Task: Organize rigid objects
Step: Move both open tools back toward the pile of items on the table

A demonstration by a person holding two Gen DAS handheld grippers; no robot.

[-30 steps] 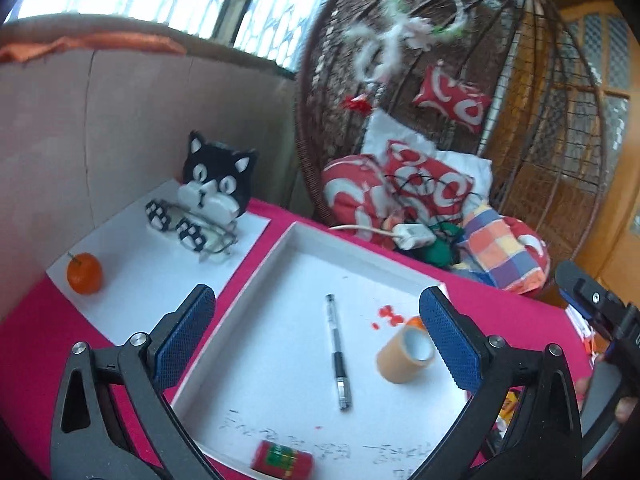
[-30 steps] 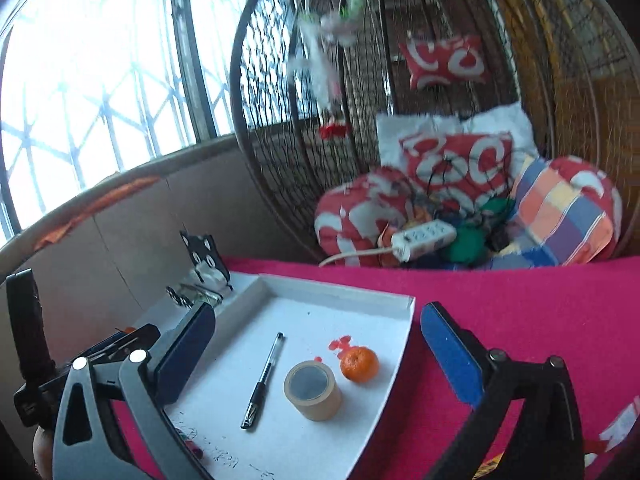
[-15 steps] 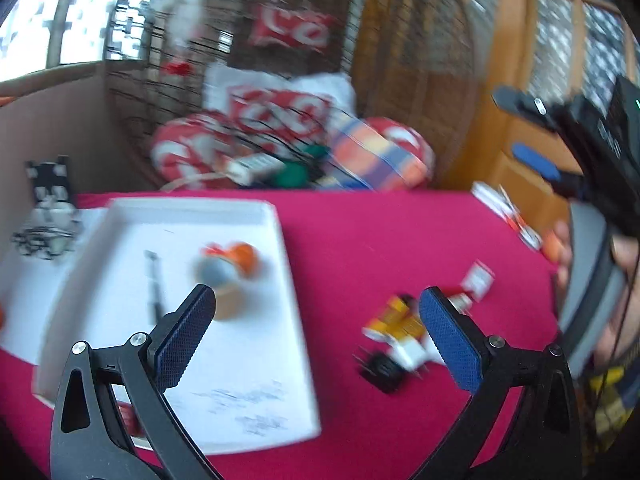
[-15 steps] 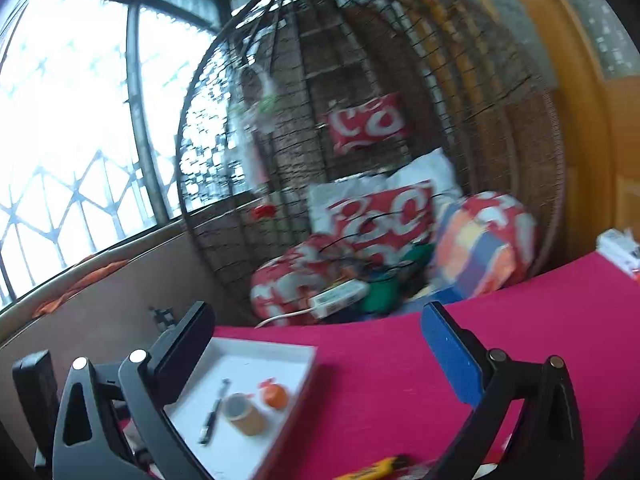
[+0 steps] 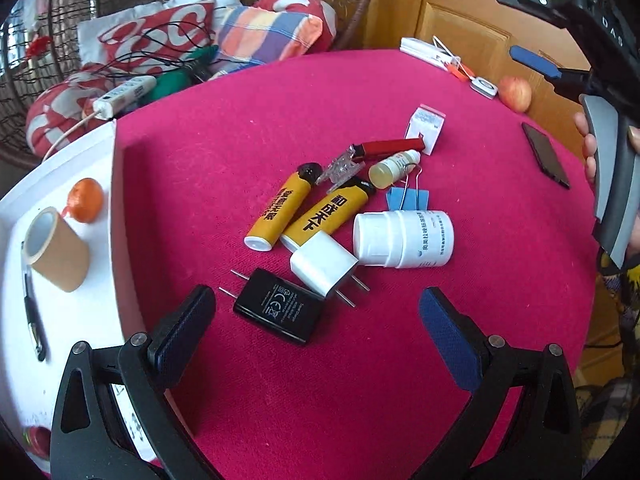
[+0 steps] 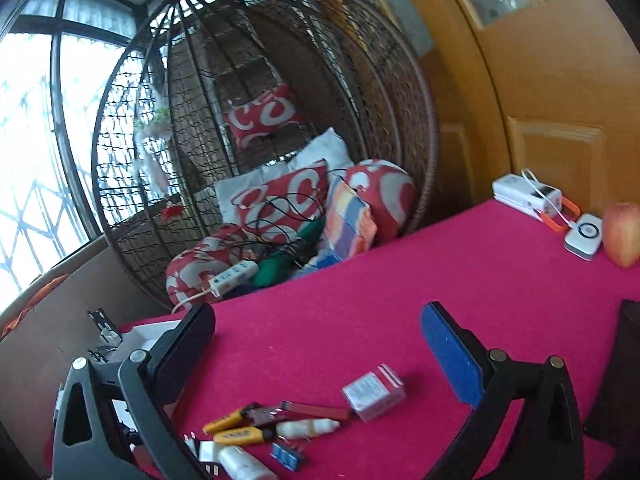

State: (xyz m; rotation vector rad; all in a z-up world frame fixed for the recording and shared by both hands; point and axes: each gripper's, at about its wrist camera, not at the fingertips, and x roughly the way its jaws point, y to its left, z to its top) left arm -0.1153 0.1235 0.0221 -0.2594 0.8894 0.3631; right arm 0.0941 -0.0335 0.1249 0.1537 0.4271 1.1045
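A pile of small objects lies on the red cloth: a black charger, a white charger, a white pill bottle, two yellow lighters, a red lighter, a small dropper bottle, a blue binder clip and a small box. My left gripper is open and empty, just above the black charger. My right gripper is open and empty, held high above the table; it shows at the right in the left wrist view. The pile shows low in the right wrist view.
A white tray at the left holds a tape roll, an orange and a pen. A phone, an apple and white devices lie at the far right. A wicker chair stands behind.
Both grippers swung right, away from the tray. My left gripper came down over the pile of small objects. My right gripper rose and turned toward the door side.
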